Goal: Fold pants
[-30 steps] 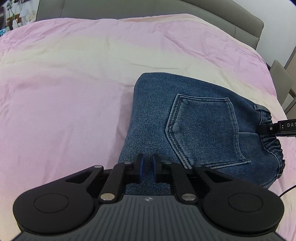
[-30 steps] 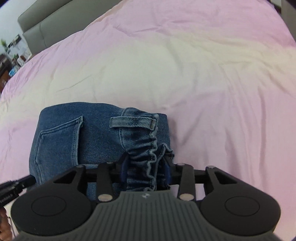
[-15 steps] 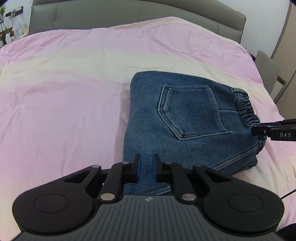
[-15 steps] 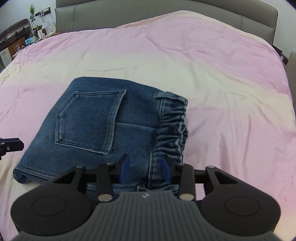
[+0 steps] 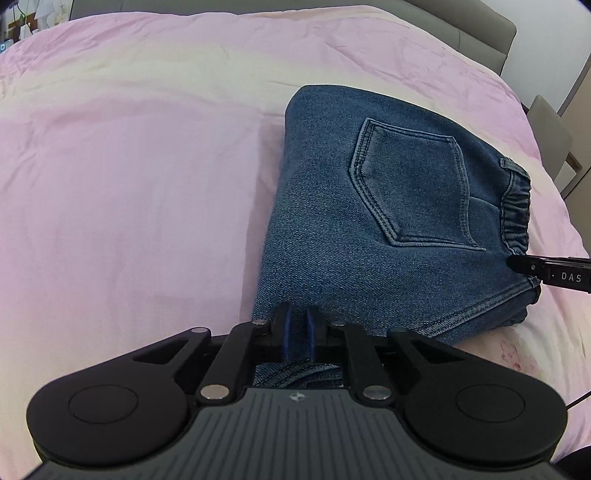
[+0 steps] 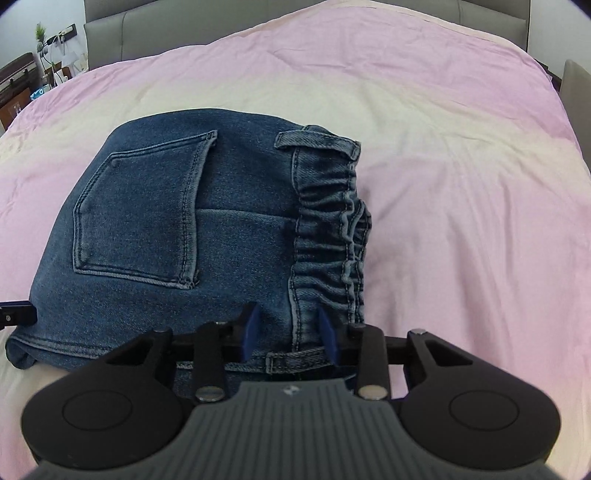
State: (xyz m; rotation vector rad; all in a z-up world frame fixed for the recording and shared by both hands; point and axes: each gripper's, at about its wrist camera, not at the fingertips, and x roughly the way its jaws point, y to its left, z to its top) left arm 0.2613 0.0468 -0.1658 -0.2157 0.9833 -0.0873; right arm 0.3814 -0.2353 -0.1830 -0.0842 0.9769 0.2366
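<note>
We see a bed (image 6: 424,129) with a pink and cream cover filling both views, grey headboard (image 6: 258,14) at the far end, some room clutter at far left in the right wrist view. On the cover lie the pants (image 6: 221,236), blue denim, already folded into a compact bundle, back pocket (image 5: 417,184) facing up, elastic waistband (image 6: 328,229) along the right side. Long axis of the bundle runs left to right between our two hands, pocket end toward the left one, waistband end toward the right one. The left hand-held gripper (image 5: 297,328) sits at the near left corner of the bundle, jaws pinched almost together with a strip of denim between the blue pads, so we read it as clenched on the fabric. The right hand-held gripper (image 6: 288,328) sits at the near waistband corner, jaws wider and closing, denim and a belt loop between them; pads look to be on the cloth. Both point steeply down and the pants lie directly ahead of each. Each hand is nearest its own corner, so neither has to cross for the coming move. Judgement: fold nearly done, probably a final set-down or tidy.
</note>
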